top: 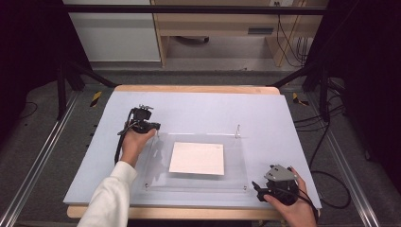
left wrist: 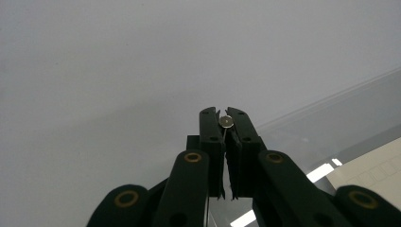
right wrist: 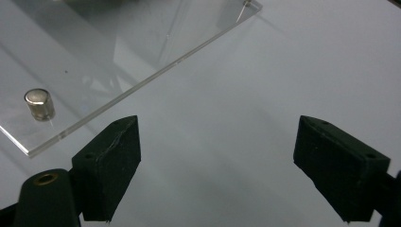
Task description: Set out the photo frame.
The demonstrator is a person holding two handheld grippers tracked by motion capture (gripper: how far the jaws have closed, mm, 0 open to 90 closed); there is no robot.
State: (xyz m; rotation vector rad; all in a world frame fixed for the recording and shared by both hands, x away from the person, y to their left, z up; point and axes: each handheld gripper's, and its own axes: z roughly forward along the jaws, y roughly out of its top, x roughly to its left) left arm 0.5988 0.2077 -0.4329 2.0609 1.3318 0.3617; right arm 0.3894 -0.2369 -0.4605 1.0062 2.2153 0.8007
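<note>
Acrylic plate is lying on the blue table, white paper beneath. Left gripper is pinching a small metal pin at the plate's corner. Right gripper is gaping wide beside a metal standoff.

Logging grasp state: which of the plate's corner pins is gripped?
The far-left pin, clamped in the left gripper. The far-right pin, near-left stud and near-right stud stand free; the right gripper is open beside the last.
</note>
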